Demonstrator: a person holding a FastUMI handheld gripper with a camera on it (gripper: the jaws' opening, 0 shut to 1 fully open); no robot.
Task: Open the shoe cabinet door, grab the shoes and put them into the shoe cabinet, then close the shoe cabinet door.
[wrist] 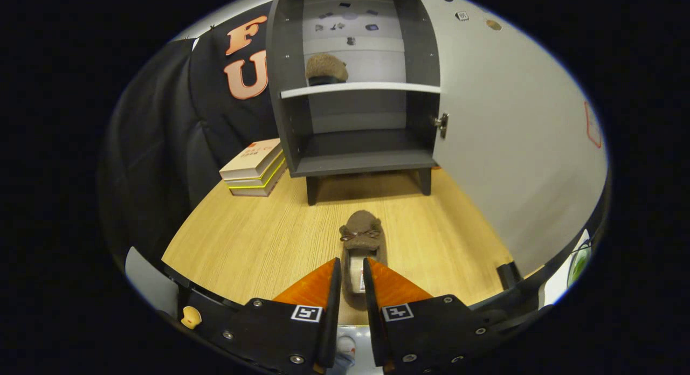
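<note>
At the bottom centre of the frame the gripper (352, 267) is reaching forward, its two orange fingers (312, 289) standing close together with the heel end of a brown slipper (360, 245) between them. The fingers are flanking the heel on both sides and appear to be pressing on it, so the gripper is closing on the slipper. The slipper is resting on the wooden bench (259, 240), its toe pointing away from the gripper toward the shoe cabinet (356, 95), with a small bow across its upper.

Beyond the slipper, in the upper centre of the frame, the dark grey cabinet is standing on short legs on the bench, well apart from the slipper. Its door (512, 138), pale on the face showing here, is standing wide open and sweeping across the right side of the frame, hinged at the cabinet's right edge. Inside, a white shelf (358, 88) is dividing the cabinet into an upper and a lower compartment. A second brown slipper (326, 69) is sitting on that shelf toward its left side, in the upper compartment.

To the left of the cabinet, just beside its lower corner, a stack of books (256, 167) is lying on the bench.
</note>
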